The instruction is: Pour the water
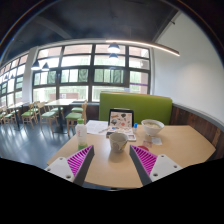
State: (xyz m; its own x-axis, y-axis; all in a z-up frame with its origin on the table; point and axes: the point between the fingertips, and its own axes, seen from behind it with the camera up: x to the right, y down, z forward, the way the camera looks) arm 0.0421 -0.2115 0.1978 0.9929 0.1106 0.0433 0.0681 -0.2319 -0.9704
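White-ish and small, upright on the wooden table: picking out a cup dead in line with the gap of the gripper, just ahead of the tips, perhaps level with them, hard to call from here. No contact anywhere; resting on its own base, clear space either side. Spread wide, those fingers, pink pads facing inward, gripping nothing at all. Probably lined up this way on purpose: squared to the cup, centred on it, ready to slide round it and squeeze. Cannot tell whether holding water or waiting for it. Moving outward now: off past the left finger, a pale green tumbler, also upright, near the cup but apart from it, plausibly the other half of the pour. Which one gives and which receives, left as a guess. Past the right finger, a wide pale bowl, well out of the approach line. Behind the cup, propped upright, a small dark-framed stand, and beside that some flat papers. Worth minding, those papers, with liquid about to travel. Farther back, a green bench seat against the table, then more tables and chairs under big windows. Nothing poured yet by the look of things; grasp first, tilt later.
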